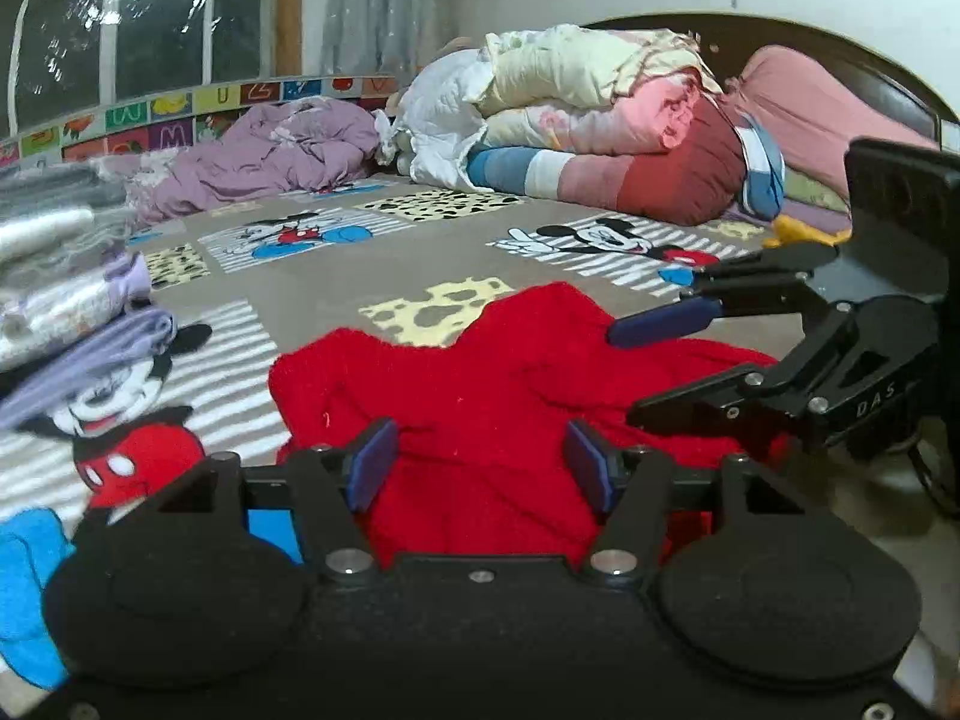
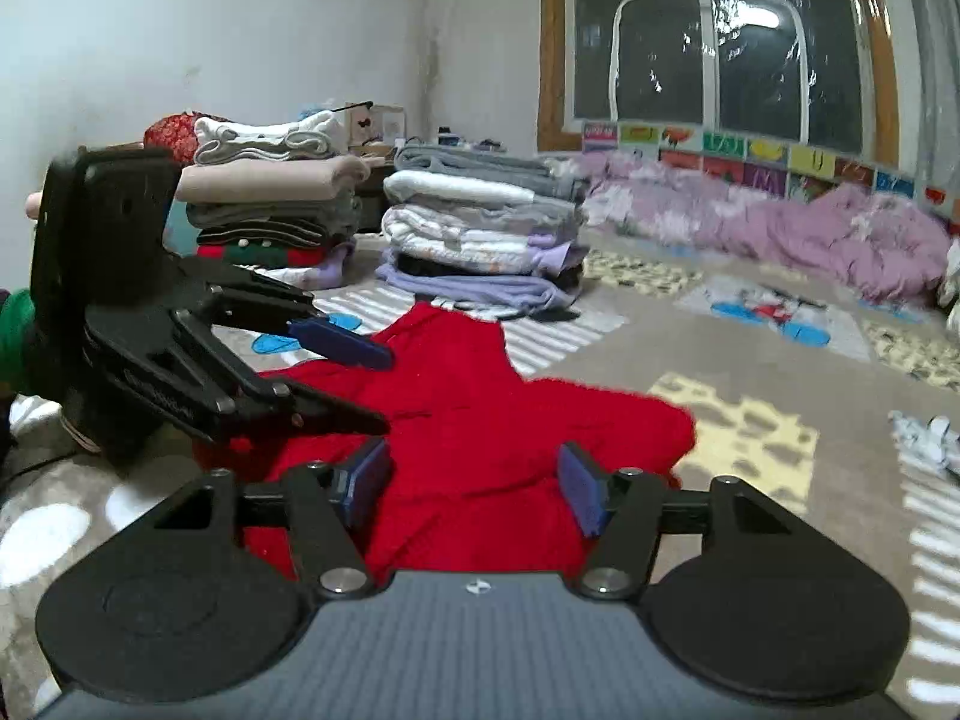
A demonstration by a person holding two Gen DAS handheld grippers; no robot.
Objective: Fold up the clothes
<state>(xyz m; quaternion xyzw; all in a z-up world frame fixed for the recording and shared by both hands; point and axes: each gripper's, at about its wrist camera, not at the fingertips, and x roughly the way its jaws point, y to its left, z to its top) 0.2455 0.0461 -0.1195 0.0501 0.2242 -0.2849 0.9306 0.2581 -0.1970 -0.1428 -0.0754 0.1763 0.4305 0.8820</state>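
Left wrist view: left gripper (image 1: pixel 480 462) low over the near part of a red knit sweater (image 1: pixel 480 372), blue pads spread wide, nothing between them but loose fabric below; whether they touch it can't be told. Sweater lies crumpled, not flat, on the Mickey Mouse bedsheet (image 1: pixel 336 294), toward the near edge of the bed. Right gripper (image 1: pixel 624 375) enters from the right side, fingers apart, upper blue pad (image 1: pixel 660 321) over the sweater's right part, holding nothing. Far side of the bed: rolled quilts (image 1: pixel 600 138), a lilac garment heap (image 1: pixel 270 156); folded stack (image 1: pixel 72 294) at the left edge.

Right wrist view: right gripper (image 2: pixel 474 480) also spread wide, over the sweater's (image 2: pixel 480 396) near hem area, empty. Left gripper (image 2: pixel 384 390) comes in from the left, fingers apart above the red cloth. Two folded piles (image 2: pixel 480 228) behind the sweater toward the bed's far edge, lilac heap (image 2: pixel 840 240) along the window side.

Judgement: pre-grasp, fold not started. Risks: the knit is bunched, so a pinch may catch several layers or only a loose ridge, giving a lopsided fold; thick fuzzy fabric may slip out of a shallow bite; pads could also nip the bedsheet underneath and drag it; grippers sit close together, so closing toward the same spot could make them collide.
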